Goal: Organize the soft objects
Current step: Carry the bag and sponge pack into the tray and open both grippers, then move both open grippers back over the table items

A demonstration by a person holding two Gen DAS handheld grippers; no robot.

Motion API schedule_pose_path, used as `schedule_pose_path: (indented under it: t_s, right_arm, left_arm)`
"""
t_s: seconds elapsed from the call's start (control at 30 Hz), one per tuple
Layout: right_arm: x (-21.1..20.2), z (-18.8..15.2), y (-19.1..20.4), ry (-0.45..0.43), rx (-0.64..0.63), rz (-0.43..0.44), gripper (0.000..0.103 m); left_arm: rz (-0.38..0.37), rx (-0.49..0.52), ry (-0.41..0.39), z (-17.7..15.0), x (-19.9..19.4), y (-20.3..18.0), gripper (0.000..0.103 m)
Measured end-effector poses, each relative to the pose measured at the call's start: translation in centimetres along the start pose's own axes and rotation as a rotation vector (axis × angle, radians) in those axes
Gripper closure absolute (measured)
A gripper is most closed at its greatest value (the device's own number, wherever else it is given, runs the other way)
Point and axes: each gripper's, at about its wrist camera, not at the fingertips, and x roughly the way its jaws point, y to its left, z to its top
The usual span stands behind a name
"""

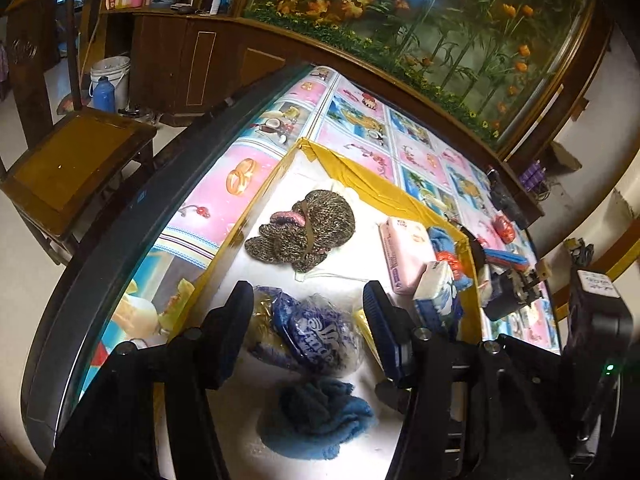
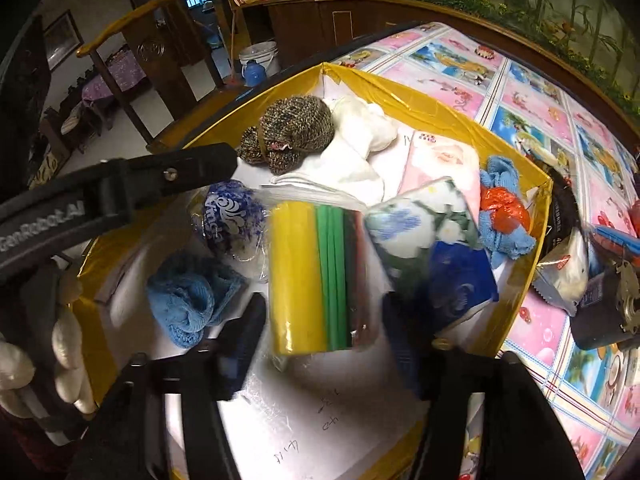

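Dim room, blown-out whites, fisheye-warped edges, motion blur

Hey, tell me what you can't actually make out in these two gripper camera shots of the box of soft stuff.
- Right wrist view: the right gripper fingers and the yellow-green pack are motion-blurred, so contact is unclear.
- Right wrist view: handwriting on the box floor is too small to read.
- Left wrist view: the yellow-green pack is almost wholly hidden behind the left gripper right finger.
- Left wrist view: items beyond the box's far wall are crowded and tiny.
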Motion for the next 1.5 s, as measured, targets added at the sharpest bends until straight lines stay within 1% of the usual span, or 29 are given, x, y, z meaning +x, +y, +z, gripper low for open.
schedule_pose_path:
  t_s: [0.03,0.13,0.23,0.4,0.53,0.83,0.9,0.97,1.07,1.27,1.37,1.43,1.47,1.5]
  right_arm:
    - [-0.4,-0.2,0.3,-0.015,-0.010,-0.010,0.032]
    - [-1.8,-1.0,1.0,-0.054,-0.051,-0.042,0.031]
    - [-3.5,-1.9,1.5,-0.103,-0.086,-0.097,0.029]
    - [-6.7,-3.7,0.9,-0.174,-0.081,-0.146,0.025]
    - [-8.8,-5.3,-0.5,-0.221,-0.056,-0.190,0.021]
    - [-12.4,-9.3,-5.0,-0.259,0.062,-0.223,0.019]
    - [-13.2,-10.0,-6.1,-0.270,0.087,-0.237,0.017]
    - [-14.1,-10.8,-7.2,-0.294,0.110,-0.261,0.011]
    - [-15.1,-11.8,-8.4,-0.324,0.135,-0.306,0.006]
    - [-16.1,-13.3,-10.4,-0.366,0.176,-0.385,0.005]
    - [-16.4,-14.0,-11.4,-0.401,0.183,-0.426,0.005]
    - [-16.6,-14.4,-12.1,-0.435,0.177,-0.457,0.003]
    - [-16.6,-14.5,-12.4,-0.449,0.171,-0.467,0.001]
    - [-16.5,-14.7,-12.9,-0.457,0.168,-0.470,0.001]
  left_arm:
    - [-0.009,-0.008,-0.010,-0.1,-0.6,0.0,0.047]
    - [-0.032,-0.029,-0.044,-0.6,-2.3,-0.2,0.047]
    - [-0.038,-0.036,-0.068,-1.3,-3.6,-0.8,0.046]
    - [-0.042,-0.025,-0.087,-2.3,-5.1,-2.3,0.046]
    - [-0.043,0.000,-0.087,-3.1,-5.7,-4.0,0.046]
    - [-0.061,0.086,-0.052,-5.0,-5.6,-9.1,0.046]
    - [-0.065,0.110,-0.047,-5.4,-5.6,-10.2,0.046]
    - [-0.069,0.134,-0.041,-5.7,-5.7,-11.2,0.046]
    - [-0.073,0.166,-0.026,-6.2,-5.4,-12.6,0.046]
    - [-0.080,0.195,-0.004,-7.0,-4.8,-14.9,0.046]
    - [-0.090,0.204,-0.022,-7.2,-4.9,-15.8,0.046]
    - [-0.108,0.218,-0.058,-7.2,-5.4,-16.5,0.046]
    - [-0.115,0.230,-0.078,-7.3,-5.6,-17.0,0.046]
    - [-0.118,0.243,-0.094,-7.3,-5.8,-17.3,0.045]
